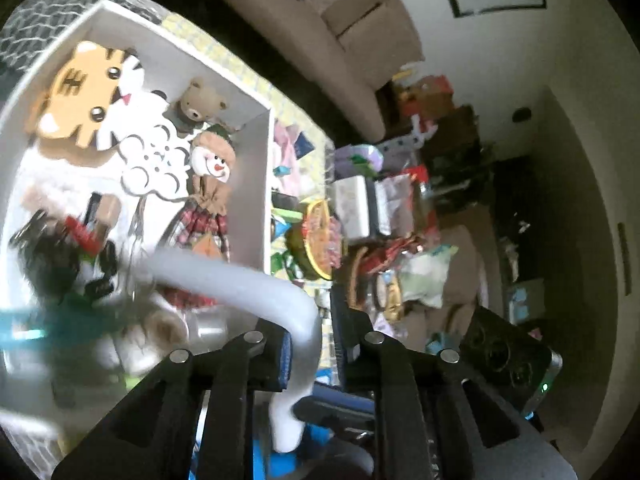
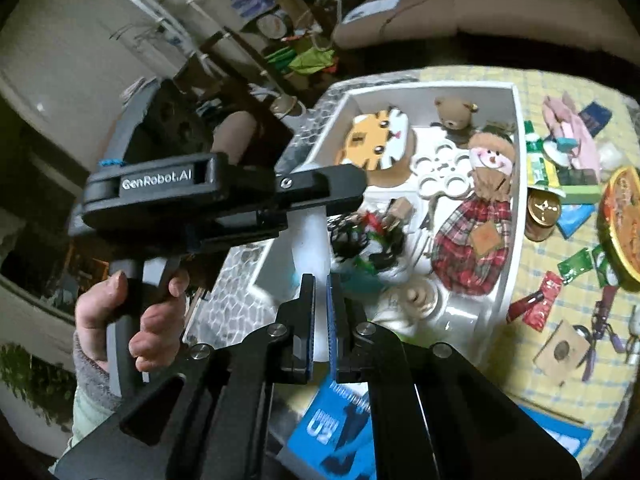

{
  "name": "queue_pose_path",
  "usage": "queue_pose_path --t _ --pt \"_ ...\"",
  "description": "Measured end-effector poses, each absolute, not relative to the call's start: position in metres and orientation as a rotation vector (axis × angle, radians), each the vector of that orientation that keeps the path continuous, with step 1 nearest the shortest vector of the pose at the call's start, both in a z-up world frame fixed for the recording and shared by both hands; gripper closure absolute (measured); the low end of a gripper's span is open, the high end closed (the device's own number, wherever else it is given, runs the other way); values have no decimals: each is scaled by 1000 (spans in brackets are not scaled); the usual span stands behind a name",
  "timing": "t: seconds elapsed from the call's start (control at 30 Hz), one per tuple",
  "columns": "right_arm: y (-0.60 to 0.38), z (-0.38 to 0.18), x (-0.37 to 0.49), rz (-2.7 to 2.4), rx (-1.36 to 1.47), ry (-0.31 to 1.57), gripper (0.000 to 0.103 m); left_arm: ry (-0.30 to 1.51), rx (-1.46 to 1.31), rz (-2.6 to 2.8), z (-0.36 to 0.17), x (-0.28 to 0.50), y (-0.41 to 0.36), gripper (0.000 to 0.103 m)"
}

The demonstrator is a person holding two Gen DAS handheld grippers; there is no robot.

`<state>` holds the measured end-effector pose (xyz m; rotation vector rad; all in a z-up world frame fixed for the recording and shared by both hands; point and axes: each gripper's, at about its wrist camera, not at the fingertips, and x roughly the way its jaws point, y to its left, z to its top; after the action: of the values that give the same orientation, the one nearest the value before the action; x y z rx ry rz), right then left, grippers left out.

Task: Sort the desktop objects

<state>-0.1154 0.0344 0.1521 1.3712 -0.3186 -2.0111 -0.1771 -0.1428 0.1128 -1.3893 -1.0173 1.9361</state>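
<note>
A white box (image 2: pixel 518 184) on the table holds a tiger plush (image 2: pixel 372 140), a small bear (image 2: pixel 452 114), a snowman doll (image 2: pixel 488 168), a white flower-shaped piece (image 2: pixel 440 172) and a dark tangle of small things. My left gripper (image 1: pixel 312 344) is shut on a white curved piece (image 1: pixel 240 280), which bends between its pads. In the right wrist view a hand (image 2: pixel 120 312) holds the left gripper (image 2: pixel 344 192) over the box's left rim, and the white curved piece (image 2: pixel 308 236) hangs below it. My right gripper (image 2: pixel 320 320) is shut with nothing in it, near the box's front.
Right of the box, the yellow checked cloth (image 2: pixel 560 360) carries a round patterned tin (image 2: pixel 624 220), a gold tin (image 2: pixel 542 210), a red sachet (image 2: pixel 534 304), green packets and a cardboard square (image 2: pixel 562 350). A blue booklet (image 2: pixel 340 420) lies under my right gripper. A sofa stands behind the table.
</note>
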Motion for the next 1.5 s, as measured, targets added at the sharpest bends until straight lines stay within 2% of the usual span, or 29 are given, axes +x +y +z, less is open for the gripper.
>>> queue_pose_path --t 0.17,0.27,0.33,0.37,0.43,0.57,0.6,0.63,0.67,0.7,0.77,1.0,1.07,1.17,1.23,1.37,1.43,1.5 --pt "42 115 -153 -2080 1432 -313 97 -951 -1450 1898 80 -223 -116 85" --pt "50 91 -174 -2125 1471 -306 97 -961 -1500 1912 55 -238 -113 71" --pt "50 77 -185 -2149 1495 -281 97 -963 -1596 1937 29 -247 -116 19" --pt "49 68 -190 -2169 1511 -251 96 -975 -1652 1957 14 -249 -122 14" --pt "43 48 -201 -2181 1577 -189 96 -1035 -1686 1972 -2 -249 -137 14" --pt "42 24 -210 -2100 1691 -239 89 -1112 -1644 1990 -5 -237 -166 13" --pt "44 25 -209 -2098 1693 -239 82 -1108 -1641 1998 -3 -233 -170 13" --pt "46 28 -207 -2101 1684 -238 68 -1106 -1637 2000 -1 -230 -173 13" --pt "49 33 -204 -2108 1666 -247 60 -1100 -1632 2004 2 -226 -175 13" --pt "53 40 -200 -2113 1642 -259 55 -1089 -1627 2010 5 -222 -176 13" --pt "61 55 -192 -2125 1593 -271 55 -1066 -1623 2027 13 -216 -177 13" --pt "85 108 -156 -2203 1477 -233 55 -837 -1634 2143 39 -175 -155 11" --pt "96 118 -144 -2226 1455 -206 51 -740 -1632 2190 45 -161 -144 8" --pt "118 127 -125 -2268 1444 -186 30 -694 -1621 2183 45 -148 -131 7" --pt "138 127 -115 -2262 1440 -219 12 -661 -1609 2193 47 -138 -121 0" --pt "170 119 -104 -2302 1470 -263 8 -509 -1587 2305 53 -120 -97 0" --pt "182 112 -99 -2333 1490 -253 0 -428 -1594 2362 57 -110 -86 0" --pt "189 105 -93 -2366 1515 -210 0 -341 -1587 2427 62 -98 -76 0"
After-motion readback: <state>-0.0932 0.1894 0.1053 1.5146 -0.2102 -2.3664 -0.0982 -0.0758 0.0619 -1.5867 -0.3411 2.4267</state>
